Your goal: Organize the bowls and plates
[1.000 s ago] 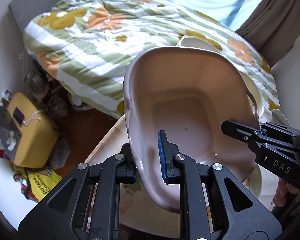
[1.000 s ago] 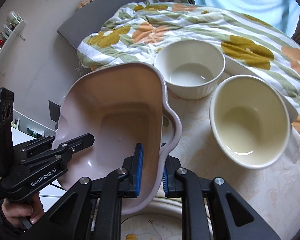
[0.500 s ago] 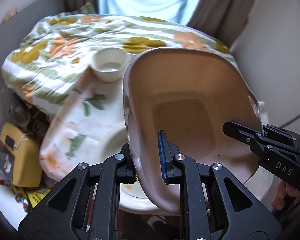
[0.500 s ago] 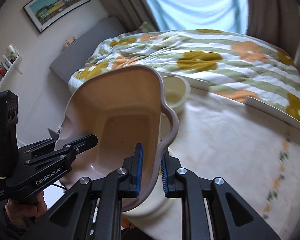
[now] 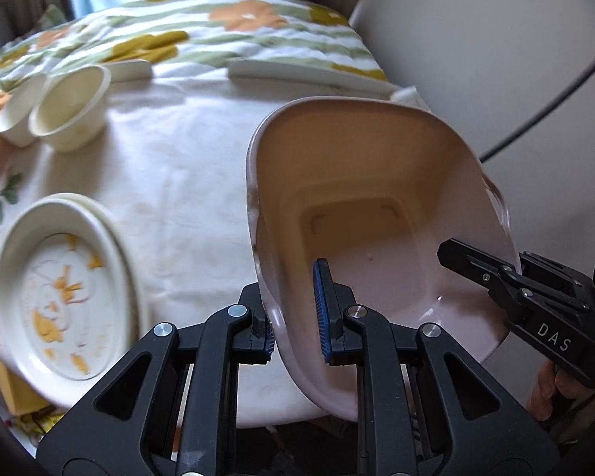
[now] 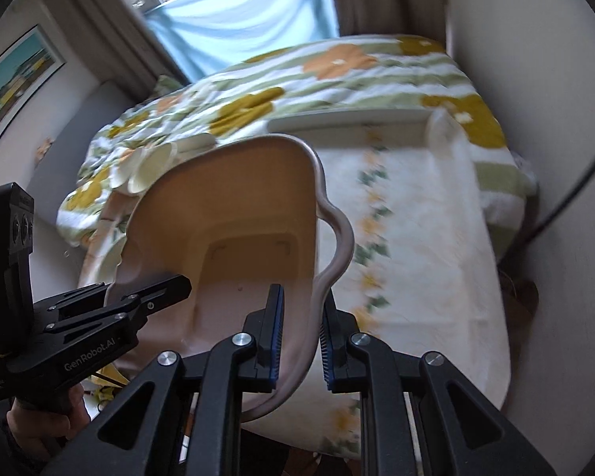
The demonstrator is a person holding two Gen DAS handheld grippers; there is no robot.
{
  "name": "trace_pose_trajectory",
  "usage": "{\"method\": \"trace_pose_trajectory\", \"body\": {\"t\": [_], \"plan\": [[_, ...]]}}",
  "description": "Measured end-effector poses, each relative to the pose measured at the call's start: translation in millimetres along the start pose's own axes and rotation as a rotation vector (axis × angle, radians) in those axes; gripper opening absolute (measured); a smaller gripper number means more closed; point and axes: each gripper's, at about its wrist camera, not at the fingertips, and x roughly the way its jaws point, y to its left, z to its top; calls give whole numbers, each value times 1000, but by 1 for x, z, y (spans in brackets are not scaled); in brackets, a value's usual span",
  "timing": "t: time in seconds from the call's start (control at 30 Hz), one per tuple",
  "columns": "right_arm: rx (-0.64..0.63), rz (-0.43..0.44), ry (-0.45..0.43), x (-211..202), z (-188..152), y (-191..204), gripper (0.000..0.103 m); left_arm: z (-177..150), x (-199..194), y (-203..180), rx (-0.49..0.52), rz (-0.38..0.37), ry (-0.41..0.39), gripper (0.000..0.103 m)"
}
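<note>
A deep pink square dish (image 5: 377,206) is held in the air by both grippers. My left gripper (image 5: 295,319) is shut on its left rim, and my right gripper (image 6: 300,341) is shut on its right rim; the dish also shows in the right wrist view (image 6: 234,238). It hangs tilted above the right part of the white floral table (image 5: 186,182). Two cream bowls (image 5: 69,109) stand at the table's far left. A stack of cream plates (image 5: 59,289) with orange marks lies at the near left.
A bed with a flowered quilt (image 5: 218,27) lies behind the table. A white wall (image 5: 496,39) with a black cable is on the right. A window with a blue curtain (image 6: 234,27) is at the back.
Both grippers have swung the pink dish to the right, away from the bowls and plates, toward the table's right side. The grip on both rims has not changed.
</note>
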Motion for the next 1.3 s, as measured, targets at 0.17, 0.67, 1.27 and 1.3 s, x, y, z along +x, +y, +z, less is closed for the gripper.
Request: {"method": "trace_pose_trajectory", "body": {"t": [0.17,0.67,1.27,1.3], "plan": [[62,-32,21,22,-14,-30,15,-4,37,-20,58,-17,39,14],[51,-44,30,51,-31,-51,15,-5,77,-10,87,28,67,15],[178,-13,-3,31,-34,-69,42,-9,61,-19,118,91,30,63],[177,-16,-12,25,-33,-69,42,-10,56,-19,117,95,23,63]]}}
